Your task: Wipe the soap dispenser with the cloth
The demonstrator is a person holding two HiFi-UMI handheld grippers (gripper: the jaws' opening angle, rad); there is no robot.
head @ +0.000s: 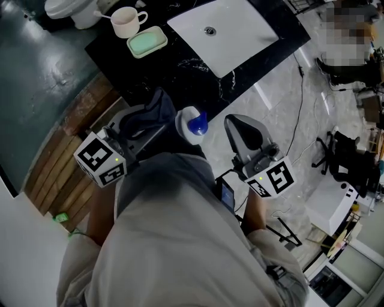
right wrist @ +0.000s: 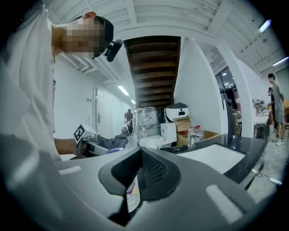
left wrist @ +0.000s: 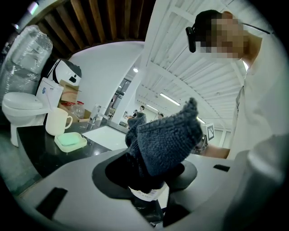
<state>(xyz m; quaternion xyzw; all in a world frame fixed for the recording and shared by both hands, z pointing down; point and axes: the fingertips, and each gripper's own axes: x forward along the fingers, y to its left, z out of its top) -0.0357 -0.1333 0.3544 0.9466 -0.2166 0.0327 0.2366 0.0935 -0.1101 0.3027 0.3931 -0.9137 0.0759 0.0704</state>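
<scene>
The soap dispenser, white with a blue pump head, stands at the near corner of the black counter, seen from above. A dark blue cloth is bunched in my left gripper, which is shut on it; the cloth lies just left of the dispenser. My right gripper hovers to the dispenser's right, apart from it, jaws shut with nothing gripped. The right gripper view shows the left gripper with the cloth off to its left. My body hides the dispenser's base.
A white sink basin is set in the counter, with a faucet behind it. A cream mug and a green soap dish sit at the counter's far left, near a toilet. Cables cross the floor on the right.
</scene>
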